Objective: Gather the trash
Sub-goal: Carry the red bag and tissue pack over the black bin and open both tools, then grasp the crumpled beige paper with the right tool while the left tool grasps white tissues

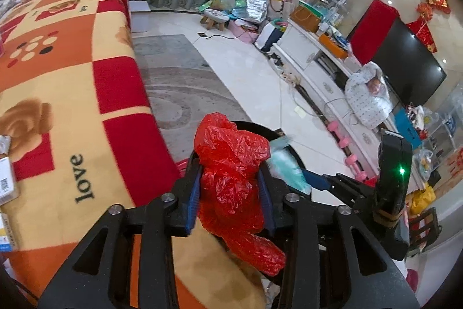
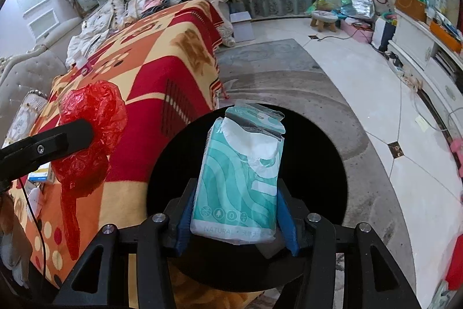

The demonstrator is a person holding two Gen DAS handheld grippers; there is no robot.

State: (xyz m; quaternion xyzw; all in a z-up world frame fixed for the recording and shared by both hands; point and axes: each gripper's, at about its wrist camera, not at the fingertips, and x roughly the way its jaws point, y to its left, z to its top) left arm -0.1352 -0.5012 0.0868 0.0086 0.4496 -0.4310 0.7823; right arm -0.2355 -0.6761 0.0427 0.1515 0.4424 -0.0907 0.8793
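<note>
Both tools poised over the black bin (image 2: 318, 164): left tool (image 1: 230, 193) holding a crumpled red bag (image 1: 231, 164), right tool (image 2: 234, 213) holding a torn tissue pack (image 2: 243, 170), both seemingly ready to drop.

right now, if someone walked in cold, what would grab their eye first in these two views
The crumpled red plastic bag stands out most, caught between the left gripper's blue fingers beside the orange and red patterned blanket. Next is the teal tissue pack, torn open at the top, held in the right gripper directly over the round black bin.
</note>
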